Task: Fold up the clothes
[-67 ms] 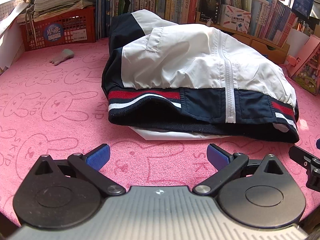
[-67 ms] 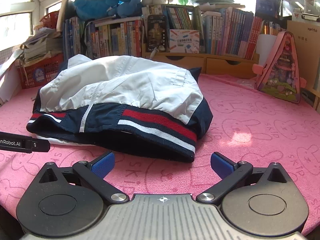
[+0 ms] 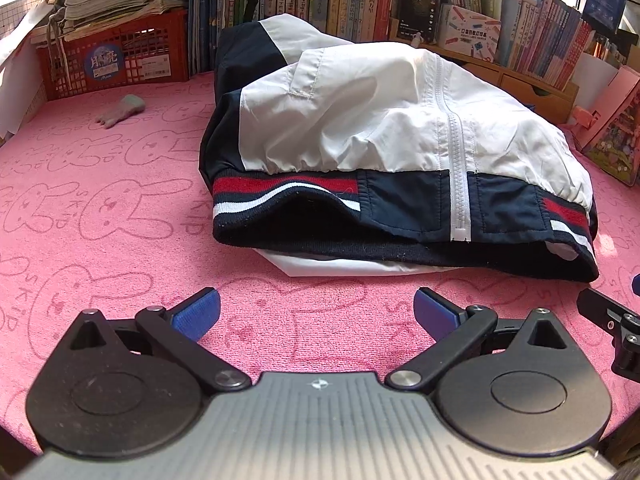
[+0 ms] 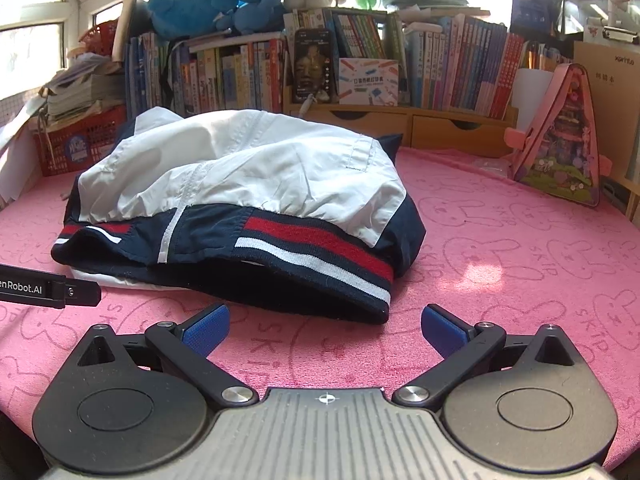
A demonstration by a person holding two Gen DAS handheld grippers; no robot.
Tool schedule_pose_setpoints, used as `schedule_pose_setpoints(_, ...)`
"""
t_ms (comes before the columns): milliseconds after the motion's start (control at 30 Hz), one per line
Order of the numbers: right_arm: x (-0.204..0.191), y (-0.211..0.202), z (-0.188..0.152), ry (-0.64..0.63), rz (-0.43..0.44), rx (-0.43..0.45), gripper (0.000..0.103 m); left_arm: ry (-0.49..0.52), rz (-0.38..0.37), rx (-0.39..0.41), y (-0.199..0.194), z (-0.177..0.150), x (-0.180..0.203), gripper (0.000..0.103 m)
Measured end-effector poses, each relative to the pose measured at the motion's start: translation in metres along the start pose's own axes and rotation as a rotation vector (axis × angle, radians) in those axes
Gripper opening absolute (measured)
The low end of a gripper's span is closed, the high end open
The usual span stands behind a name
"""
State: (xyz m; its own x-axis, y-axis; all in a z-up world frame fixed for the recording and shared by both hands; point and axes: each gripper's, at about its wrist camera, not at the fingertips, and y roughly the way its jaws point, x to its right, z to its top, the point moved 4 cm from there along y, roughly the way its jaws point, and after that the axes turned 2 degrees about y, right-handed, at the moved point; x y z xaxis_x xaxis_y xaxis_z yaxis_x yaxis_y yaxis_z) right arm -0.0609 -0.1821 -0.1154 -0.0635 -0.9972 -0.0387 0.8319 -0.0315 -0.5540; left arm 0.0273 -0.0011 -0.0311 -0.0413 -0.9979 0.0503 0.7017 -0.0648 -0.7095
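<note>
On a pink mat (image 3: 120,264) lies a bunched jacket (image 3: 380,140). Left gripper (image 3: 316,312) and right gripper (image 4: 325,326) sit just before its hem, both spread wide, empty.

Jacket (image 3: 360,120): thin crinkled white cloth, navy panels, ribbed knit hem (image 4: 320,248). Table cover (image 3: 100,216): pink matt terry-like cloth. Gripper fingers (image 4: 206,328): blue rough-textured pads on matt black plastic. Crate (image 3: 120,60): red plastic.
</note>
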Motion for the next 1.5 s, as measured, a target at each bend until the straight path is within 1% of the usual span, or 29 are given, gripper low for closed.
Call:
schedule_pose_setpoints(133,-0.002,-0.002,0.001,0.009,0.011,0.024,0.103,-0.014,-0.023,-0.005,0.005,-0.010,-0.005,0.103)
schedule_pose_setpoints(200,-0.003,-0.003,0.002,0.014,0.016,0.036,0.103,-0.008,-0.016,-0.025,0.016,-0.017,-0.002,0.103)
schedule_pose_setpoints(367,-0.005,-0.006,0.003,0.025,0.029,0.067,0.103,0.015,-0.009,-0.036,0.016,-0.016,-0.002,0.103)
schedule_pose_setpoints(600,-0.008,-0.002,0.001,0.003,0.001,0.058,0.103,0.022,-0.012,-0.054,0.018,-0.019,0.001,0.103)
schedule_pose_setpoints(800,-0.004,0.000,0.001,0.029,0.001,0.041,0.103,0.040,-0.003,-0.058,0.018,-0.020,0.002,0.103)
schedule_pose_setpoints(1033,-0.003,0.002,-0.001,0.069,0.014,0.016,0.103,0.033,0.005,-0.057,0.019,-0.021,0.002,0.103)
schedule_pose_setpoints(1500,-0.007,0.002,-0.005,0.049,0.009,0.007,0.103,0.056,0.026,-0.054,0.021,-0.023,0.005,0.103)
